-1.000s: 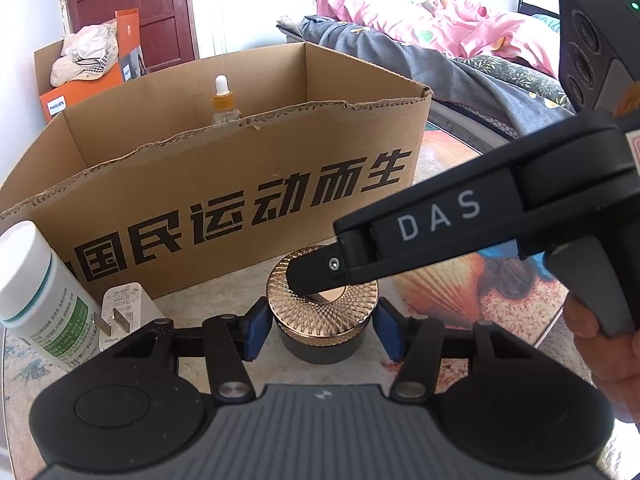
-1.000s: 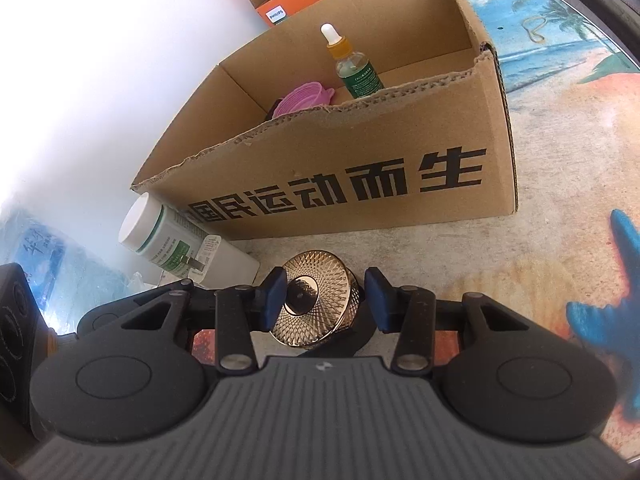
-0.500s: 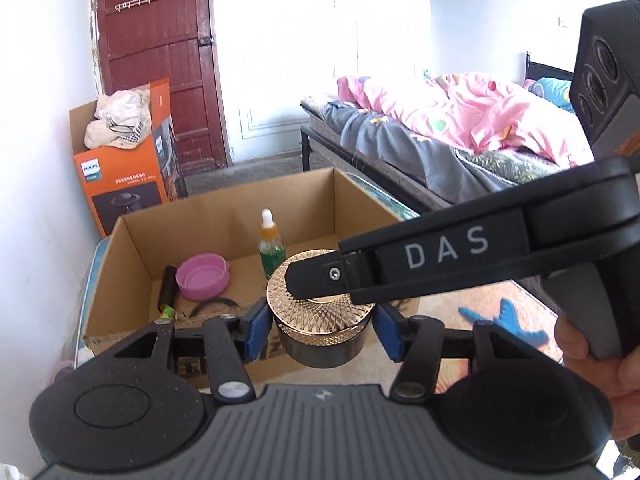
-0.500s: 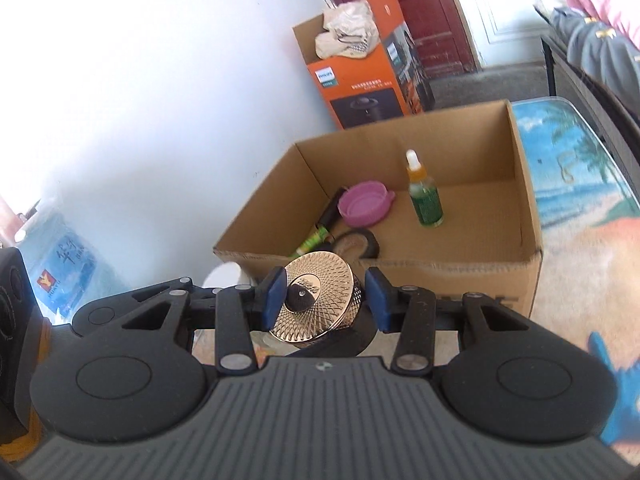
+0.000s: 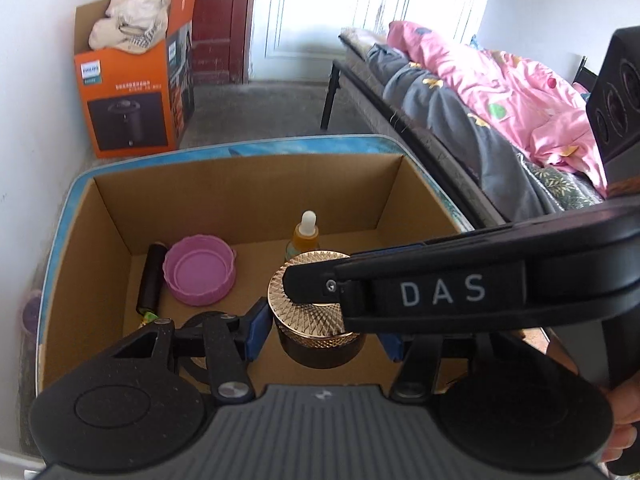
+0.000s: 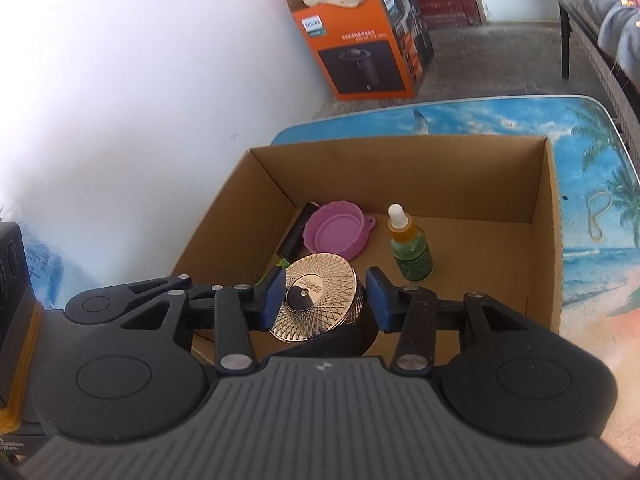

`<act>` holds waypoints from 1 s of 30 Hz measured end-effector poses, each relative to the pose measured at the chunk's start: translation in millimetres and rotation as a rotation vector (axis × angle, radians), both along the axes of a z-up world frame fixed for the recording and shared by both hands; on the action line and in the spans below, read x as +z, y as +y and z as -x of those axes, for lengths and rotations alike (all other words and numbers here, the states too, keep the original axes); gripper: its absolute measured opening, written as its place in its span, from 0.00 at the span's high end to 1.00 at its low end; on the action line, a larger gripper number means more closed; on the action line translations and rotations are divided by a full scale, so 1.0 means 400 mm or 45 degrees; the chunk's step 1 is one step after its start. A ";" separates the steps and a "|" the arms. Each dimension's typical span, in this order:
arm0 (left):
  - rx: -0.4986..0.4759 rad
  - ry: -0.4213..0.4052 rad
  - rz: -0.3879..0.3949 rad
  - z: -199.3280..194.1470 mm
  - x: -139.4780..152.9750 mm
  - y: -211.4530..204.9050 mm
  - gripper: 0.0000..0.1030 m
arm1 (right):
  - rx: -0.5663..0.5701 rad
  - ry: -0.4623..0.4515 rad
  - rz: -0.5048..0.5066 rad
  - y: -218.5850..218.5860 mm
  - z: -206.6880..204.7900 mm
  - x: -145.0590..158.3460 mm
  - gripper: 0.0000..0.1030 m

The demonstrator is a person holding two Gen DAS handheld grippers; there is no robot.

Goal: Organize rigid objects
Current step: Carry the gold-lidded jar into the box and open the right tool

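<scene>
A dark jar with a gold patterned lid (image 5: 308,308) hangs in the air over the near part of the open cardboard box (image 5: 248,188). My left gripper (image 5: 322,338) is shut on it, its blue pads against the jar's two sides. The right gripper's black finger (image 5: 440,292) reaches in from the right and lies across the lid. In the right wrist view the jar (image 6: 324,308) sits tilted between the pads of my right gripper (image 6: 327,300), which is shut on it, above the box (image 6: 400,168).
On the box floor lie a pink bowl (image 5: 198,274), a dropper bottle (image 6: 410,248) and a black tube (image 5: 151,276). The box stands on a beach-print table (image 6: 592,200). An orange carton (image 5: 132,88) is on the floor by the white wall; a bed (image 5: 480,92) is at the right.
Both grippers have lifted the jar off the table in front of the box, carried it up over the near wall and now hold it above the box's inside.
</scene>
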State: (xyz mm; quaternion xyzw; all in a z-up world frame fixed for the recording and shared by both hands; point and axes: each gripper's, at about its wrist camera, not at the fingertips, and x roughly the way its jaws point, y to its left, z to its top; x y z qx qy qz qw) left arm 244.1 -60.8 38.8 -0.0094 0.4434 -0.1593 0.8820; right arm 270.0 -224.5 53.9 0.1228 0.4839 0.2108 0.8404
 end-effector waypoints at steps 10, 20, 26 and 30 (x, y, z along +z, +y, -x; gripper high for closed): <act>0.045 0.235 -0.005 -0.075 -0.098 -0.005 0.46 | 0.082 0.171 0.078 0.031 -0.083 -0.113 0.57; 0.071 0.340 0.037 -0.094 -0.134 0.004 0.45 | 0.105 0.210 0.109 0.041 -0.098 -0.157 0.57; 0.065 0.256 0.041 -0.071 -0.102 0.005 0.37 | 0.086 0.145 0.084 0.031 -0.081 -0.138 0.55; 0.031 0.121 0.028 -0.015 -0.037 0.006 0.31 | 0.039 0.032 0.007 0.003 -0.038 -0.066 0.55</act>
